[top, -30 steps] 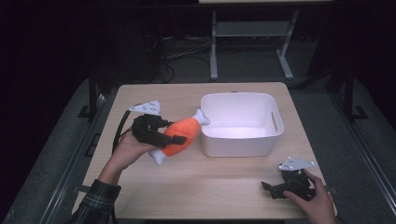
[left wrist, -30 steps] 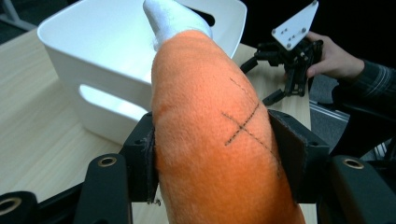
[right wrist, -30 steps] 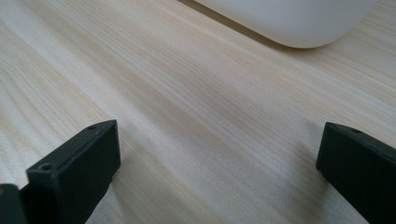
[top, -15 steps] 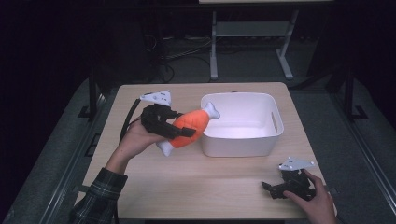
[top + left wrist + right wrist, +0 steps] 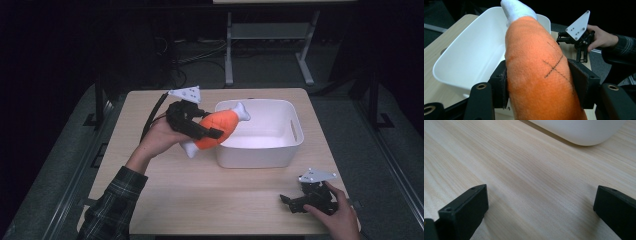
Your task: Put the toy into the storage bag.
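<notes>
A: What differs from a second ago?

B: The left gripper [image 5: 212,134] has carried the orange plush toy [image 5: 216,130] up and toward the white bin [image 5: 280,152]. A second ago the toy hung over the desk [image 5: 200,200] beside the bin's left wall; now its white tip reaches over the bin's near-left corner, while the lower white end still hangs outside, above the desk.

A: And the grip?

B: Unchanged. In the left gripper view the two black pads [image 5: 501,87] pinch the toy [image 5: 536,75] across its thick orange middle, pressing into the fabric on both sides.

A: The other hand?

B: The right gripper [image 5: 287,202] has stayed at the desk's near right corner, resting on the wood. In the right gripper view its jaws stand spread wide with only bare desk [image 5: 529,170] between them and a corner of the bin [image 5: 584,132] beyond.

A: Any writing or brand?

B: None readable. The toy bears only a dark stitched cross [image 5: 555,66] on the orange fabric.
</notes>
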`<state>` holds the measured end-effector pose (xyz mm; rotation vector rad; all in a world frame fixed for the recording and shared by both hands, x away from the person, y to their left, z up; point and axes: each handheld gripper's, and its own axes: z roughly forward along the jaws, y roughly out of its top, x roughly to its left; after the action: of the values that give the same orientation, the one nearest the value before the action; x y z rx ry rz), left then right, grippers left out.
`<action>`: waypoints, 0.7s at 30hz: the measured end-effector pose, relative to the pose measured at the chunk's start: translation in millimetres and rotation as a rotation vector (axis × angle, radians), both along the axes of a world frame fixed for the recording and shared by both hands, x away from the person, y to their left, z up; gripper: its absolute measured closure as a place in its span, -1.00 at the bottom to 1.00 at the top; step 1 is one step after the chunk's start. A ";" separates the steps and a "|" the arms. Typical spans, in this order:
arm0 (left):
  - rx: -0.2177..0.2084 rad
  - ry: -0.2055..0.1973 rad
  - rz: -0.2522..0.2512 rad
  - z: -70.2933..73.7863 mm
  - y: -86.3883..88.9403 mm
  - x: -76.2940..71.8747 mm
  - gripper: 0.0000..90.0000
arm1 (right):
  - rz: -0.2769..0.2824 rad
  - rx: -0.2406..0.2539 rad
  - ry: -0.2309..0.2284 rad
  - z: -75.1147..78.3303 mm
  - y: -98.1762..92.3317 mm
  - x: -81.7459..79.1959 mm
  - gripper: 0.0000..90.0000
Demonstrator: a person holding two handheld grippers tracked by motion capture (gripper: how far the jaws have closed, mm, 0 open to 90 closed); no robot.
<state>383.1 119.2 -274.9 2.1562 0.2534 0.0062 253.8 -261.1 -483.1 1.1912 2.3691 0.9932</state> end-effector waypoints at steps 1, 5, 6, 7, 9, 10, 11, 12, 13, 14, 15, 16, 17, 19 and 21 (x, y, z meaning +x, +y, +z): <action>-0.002 -0.001 -0.003 0.6 -2.8 1.2 -0.12 | 0.001 -0.002 -0.001 0.0 -0.2 0.1 -1.00; 0.022 -0.018 -0.026 3.1 -13.3 6.5 -0.12 | 0.000 0.000 0.000 0.0 0.0 0.0 -1.00; 0.021 -0.020 -0.031 3.0 -15.4 7.4 -0.12 | 0.000 0.000 0.000 0.0 0.0 0.0 -1.00; 0.023 -0.019 -0.036 3.0 -17.9 8.0 -0.12 | 0.000 0.000 0.000 0.0 0.0 0.0 -1.00; 0.035 -0.027 -0.057 3.9 -22.5 10.2 -0.12 | 0.002 -0.003 -0.001 0.0 -0.3 0.1 -1.00; 0.033 -0.026 -0.061 4.4 -25.1 10.7 -0.12 | 0.001 -0.002 0.000 0.0 -0.2 0.0 -1.00; 0.037 -0.028 -0.067 5.1 -27.4 11.8 -0.12 | 0.001 -0.003 -0.001 0.1 -0.3 0.1 -1.00; 0.035 -0.031 -0.072 5.5 -29.6 12.8 -0.12 | 0.001 -0.003 -0.001 0.0 -0.3 0.1 -1.00; 0.033 -0.028 -0.078 5.7 -31.8 14.4 -0.12 | 0.000 -0.002 -0.001 0.0 -0.2 0.1 -1.00; 0.036 -0.029 -0.083 6.3 -33.9 16.0 -0.12 | 0.000 -0.002 0.000 0.0 -0.1 0.0 -1.00; 0.038 -0.028 -0.086 6.8 -36.1 17.8 -0.12 | -0.002 -0.001 0.003 0.1 0.0 -0.2 -1.00; 0.039 -0.030 -0.092 7.3 -38.8 19.8 -0.12 | -0.002 0.000 0.003 0.1 0.0 -0.2 -1.00; 0.036 -0.028 -0.096 7.4 -40.5 20.8 -0.12 | -0.002 -0.001 0.002 0.1 0.0 -0.2 -1.00; 0.034 -0.027 -0.108 7.9 -44.5 24.0 -0.12 | 0.000 -0.002 0.002 0.1 -0.2 -0.1 -1.00; 0.042 -0.029 -0.118 7.8 -49.1 26.2 -0.12 | -0.002 -0.001 0.002 0.2 -0.1 -0.2 -1.00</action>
<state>409.3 70.0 -267.0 2.2082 0.1096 -0.0254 253.6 -261.1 -482.9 1.1944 2.3696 0.9899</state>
